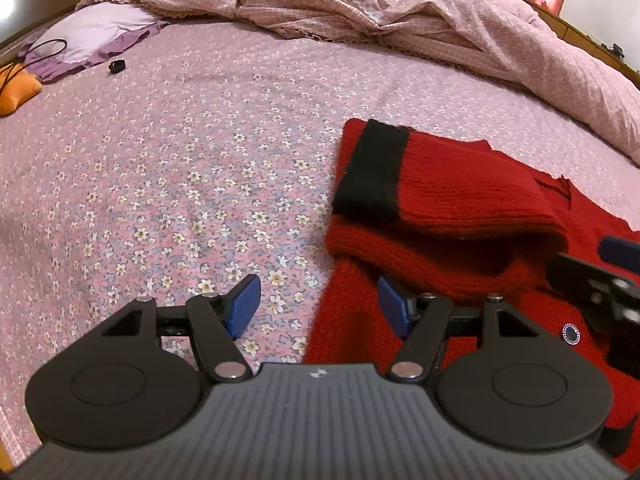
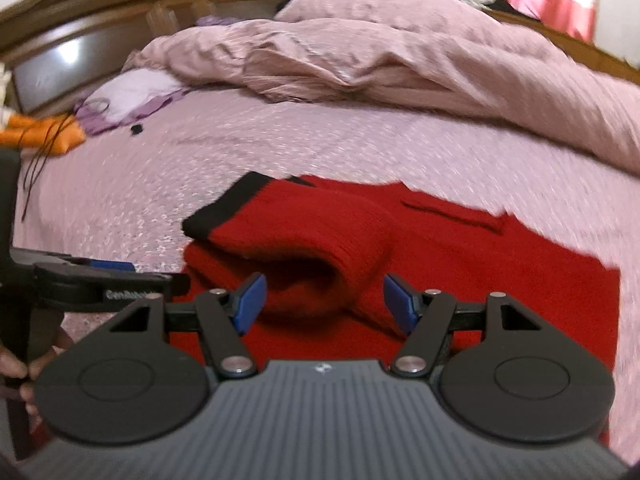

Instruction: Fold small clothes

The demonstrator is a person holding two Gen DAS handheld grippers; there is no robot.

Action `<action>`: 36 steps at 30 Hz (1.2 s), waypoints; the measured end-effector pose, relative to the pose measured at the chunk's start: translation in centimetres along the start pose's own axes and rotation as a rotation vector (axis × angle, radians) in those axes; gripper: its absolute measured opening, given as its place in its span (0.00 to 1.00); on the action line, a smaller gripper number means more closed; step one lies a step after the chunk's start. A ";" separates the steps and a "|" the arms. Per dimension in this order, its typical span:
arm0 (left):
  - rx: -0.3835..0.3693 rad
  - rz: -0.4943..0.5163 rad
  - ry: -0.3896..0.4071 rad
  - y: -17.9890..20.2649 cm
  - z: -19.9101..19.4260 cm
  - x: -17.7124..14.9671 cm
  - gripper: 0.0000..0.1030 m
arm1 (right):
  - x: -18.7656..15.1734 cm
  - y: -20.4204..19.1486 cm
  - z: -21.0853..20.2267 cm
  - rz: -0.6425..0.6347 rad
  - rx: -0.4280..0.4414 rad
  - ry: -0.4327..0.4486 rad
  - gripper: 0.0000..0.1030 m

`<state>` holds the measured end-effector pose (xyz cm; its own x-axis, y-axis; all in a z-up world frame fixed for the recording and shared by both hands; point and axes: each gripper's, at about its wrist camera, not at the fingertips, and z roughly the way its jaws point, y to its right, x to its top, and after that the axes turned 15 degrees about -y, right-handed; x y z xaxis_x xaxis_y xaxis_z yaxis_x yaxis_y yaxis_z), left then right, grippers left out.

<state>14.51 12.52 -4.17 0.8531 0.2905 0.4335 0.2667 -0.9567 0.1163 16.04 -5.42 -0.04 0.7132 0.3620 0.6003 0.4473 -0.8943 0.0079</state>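
Now the left gripper point(image 1: 318, 306) has its jaws spread with nothing pinched, hanging over the sweater's point(image 1: 448, 216) left edge. The right gripper point(image 2: 324, 304) also has its jaws spread and bare, above the sweater's near part. The red sweater lies flat on the bed point(image 1: 180, 160), one sleeve point(image 1: 420, 184) with a black cuff point(image 1: 370, 168) folded across its body. Beyond the sweater a quilt point(image 1: 360, 4) is bunched; far left of it lie a pillow point(image 1: 92, 32) and an orange cushion point(image 1: 16, 92).
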 end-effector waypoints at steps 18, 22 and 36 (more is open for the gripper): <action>-0.042 0.009 -0.063 -1.2 1.4 1.0 0.68 | 2.8 -3.9 6.6 -0.266 -0.151 -0.067 0.66; -0.035 0.015 -0.062 -1.0 1.5 1.2 0.68 | 2.7 -3.1 6.9 -0.207 -0.149 -0.059 0.40; 0.000 0.058 -0.046 1.2 1.5 1.0 0.68 | 1.5 4.9 0.7 0.212 -0.049 0.122 0.15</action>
<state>16.36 11.68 -4.97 0.8868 0.2352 0.3979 0.2163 -0.9719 0.0925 19.69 -9.07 0.39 0.7167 0.1328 0.6847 0.2658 -0.9596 -0.0921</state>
